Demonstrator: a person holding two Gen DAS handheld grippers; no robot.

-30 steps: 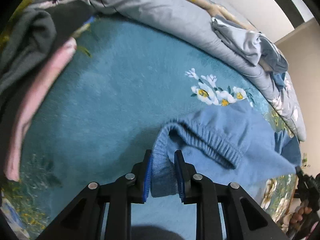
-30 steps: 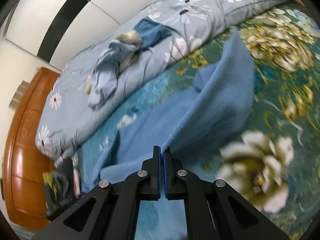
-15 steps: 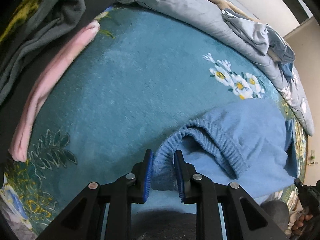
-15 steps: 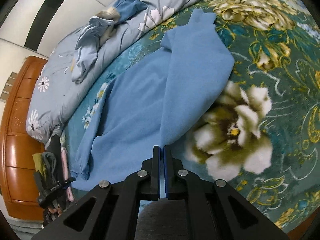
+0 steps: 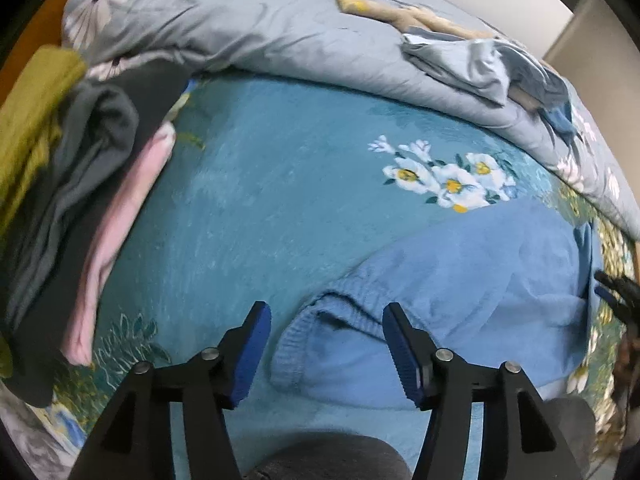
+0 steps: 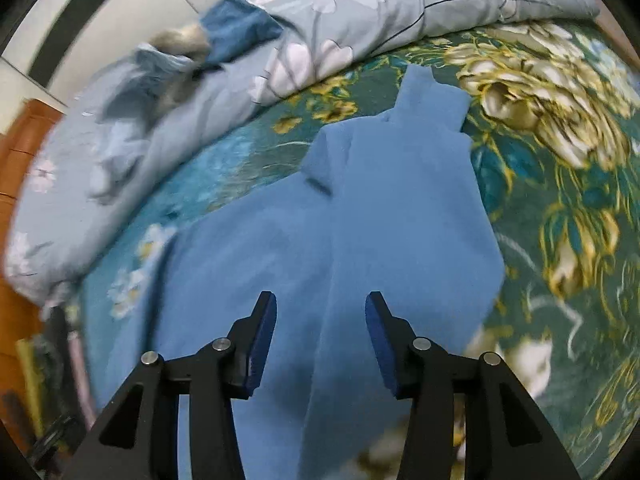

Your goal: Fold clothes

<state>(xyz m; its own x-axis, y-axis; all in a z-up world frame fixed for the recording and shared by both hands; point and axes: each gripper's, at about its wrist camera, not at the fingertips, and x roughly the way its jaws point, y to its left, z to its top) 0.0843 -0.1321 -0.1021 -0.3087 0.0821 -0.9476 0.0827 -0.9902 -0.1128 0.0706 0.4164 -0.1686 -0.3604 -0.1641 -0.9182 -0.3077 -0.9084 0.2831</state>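
Blue fleece trousers [image 5: 472, 280] lie flat on the floral bed cover, doubled over lengthwise. Their ribbed elastic waistband [image 5: 316, 332] lies between the fingers of my left gripper [image 5: 326, 344], which is open and holds nothing. In the right wrist view the trousers [image 6: 360, 216] stretch away from me, leg ends at the far end. My right gripper [image 6: 320, 332] is open just above the cloth and holds nothing.
A stack of folded clothes [image 5: 68, 184] in olive, dark grey and pink sits at the left. A rumpled grey floral quilt [image 5: 280, 36] with loose garments [image 5: 488, 64] on it runs along the far side. A wooden headboard [image 6: 16, 184] stands at the left.
Both grippers have opened and let go of the trousers. The left one released the waistband, the right one released the cloth it pinched. The trousers now lie flat on the bed.
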